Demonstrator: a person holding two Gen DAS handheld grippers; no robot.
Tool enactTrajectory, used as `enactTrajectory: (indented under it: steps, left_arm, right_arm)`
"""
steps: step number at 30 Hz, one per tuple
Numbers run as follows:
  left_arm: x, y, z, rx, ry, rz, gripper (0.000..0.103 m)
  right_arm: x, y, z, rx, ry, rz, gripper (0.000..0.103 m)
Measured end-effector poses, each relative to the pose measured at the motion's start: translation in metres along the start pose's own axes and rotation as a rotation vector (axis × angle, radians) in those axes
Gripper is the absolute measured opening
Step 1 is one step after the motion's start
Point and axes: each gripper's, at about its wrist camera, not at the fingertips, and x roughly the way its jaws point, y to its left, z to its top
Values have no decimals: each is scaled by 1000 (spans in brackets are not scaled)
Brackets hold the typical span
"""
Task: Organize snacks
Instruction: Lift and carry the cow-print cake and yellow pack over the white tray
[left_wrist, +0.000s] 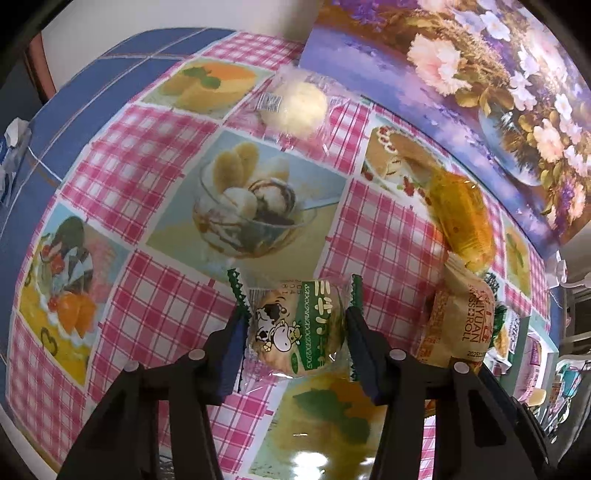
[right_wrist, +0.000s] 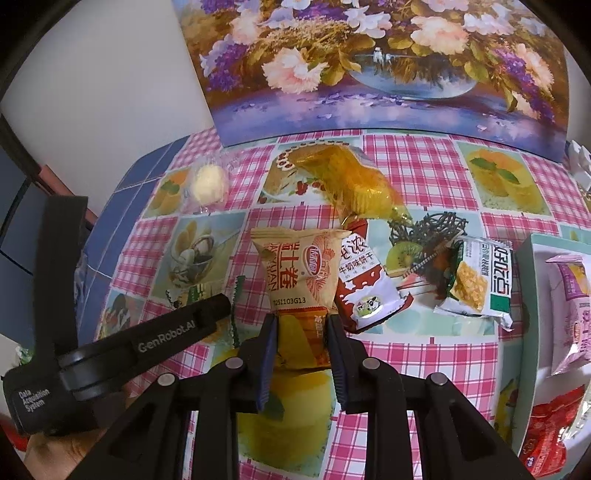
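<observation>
- Left wrist view: the left gripper (left_wrist: 295, 328) points down at the tablecloth (left_wrist: 155, 306), a pink check printed with dessert pictures. A round cow-print biscuit packet (left_wrist: 295, 328) with green crimped ends sits between its blue-padded fingers (left_wrist: 231, 354). The pads stand right at the wrapper's two ends, but I cannot tell whether they press on it.
- In the same view, a clear-wrapped pale round cake (left_wrist: 295, 107) lies farther up the cloth, well apart from the gripper. A yellow-wrapped snack (left_wrist: 461, 218) lies to the right, near the flower painting (left_wrist: 480, 92) that leans at the back of the table.
- Just below the yellow one stands the tan Swiss roll packet (left_wrist: 458, 325).
- Right wrist view: the right gripper (right_wrist: 301, 350) is clamped on the lower end of the tan Swiss roll packet (right_wrist: 301, 273); its fingers (right_wrist: 267, 354) pinch the orange seam, and the packet rises away from them.
- Touching that packet's right side lies a red-and-white milk biscuit packet (right_wrist: 365, 288). Farther right is a white-and-green packet (right_wrist: 480, 280), apart from it.
- At the right edge stands a pale box (right_wrist: 524, 295) holding a pink packet (right_wrist: 572, 302) and a red packet (right_wrist: 550, 432).
- The yellow-wrapped snack (right_wrist: 354, 181) lies beyond the Swiss roll, and the pale round cake (right_wrist: 208, 182) sits at the upper left.
- The left gripper's black body crosses the lower left of this view, with a hand (right_wrist: 51, 458) under it.
</observation>
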Motion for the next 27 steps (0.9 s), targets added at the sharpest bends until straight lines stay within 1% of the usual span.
enactTrajectory:
  steps: [6,9,12,16,20,24,27]
  left_arm:
    - [-24,-5,5,3,-50,-17,54]
    - [-40,-11,7,10,-80,-41,54]
    - [-58,-20,6,31,-113,-49,54]
    - [-79,-39,6,51,-152,-94,54]
    - [-93,-65,5,91,-192,-109,54]
    - [-110,-93,-1,134,-227,-158,55]
    - [-120,-115,-8,171,-250,-174,55]
  right_arm:
    - [-16,-4,5,14,-31,14,28]
    - [-33,-8,11,20,-69,10,28]
    - [-50,-16,17,37,-101,3,28]
    - [-71,-30,22,57,-131,-29,28]
    - [-88,-49,26,89,-158,-51,28]
    - [-107,-74,26,134,-183,-73,28]
    - [-121,-94,25,169,-200,-86,28]
